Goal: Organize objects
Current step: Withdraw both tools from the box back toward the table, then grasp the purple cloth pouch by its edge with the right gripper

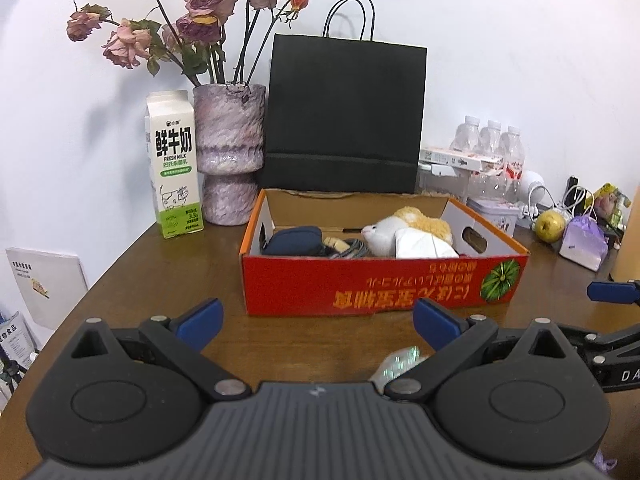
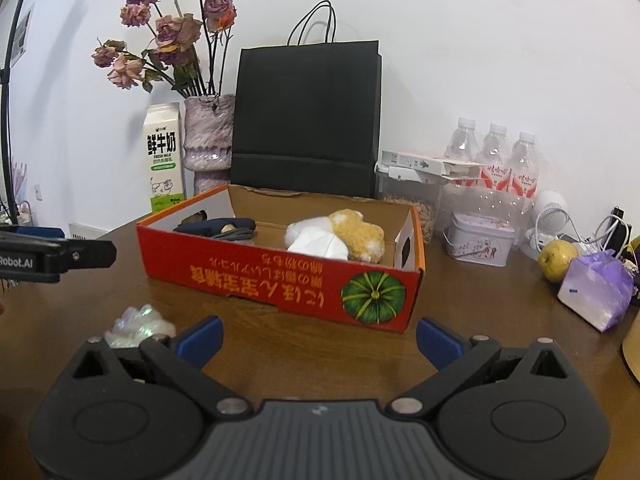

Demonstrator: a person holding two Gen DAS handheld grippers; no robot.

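Note:
A red cardboard box [image 1: 380, 286] [image 2: 280, 280] with a pumpkin print stands on the brown table. Inside lie a navy pouch [image 1: 296, 240] [image 2: 216, 226], a grey cable [image 1: 346, 250], a white and tan plush toy [image 1: 412, 226] [image 2: 352, 236] and a white tissue pack [image 1: 424, 244] [image 2: 318, 244]. A small iridescent crinkly thing [image 1: 400, 362] [image 2: 138, 326] rests on the table in front of the box. My left gripper [image 1: 318, 322] is open, empty, with the iridescent thing near its right finger. My right gripper [image 2: 320, 338] is open and empty before the box.
Behind the box stand a milk carton [image 1: 174, 164], a purple vase [image 1: 230, 152] of dried roses and a black paper bag [image 1: 344, 116]. On the right are water bottles [image 2: 494, 152], a tin [image 2: 480, 238], a pear [image 2: 558, 260] and a purple pouch [image 2: 596, 294].

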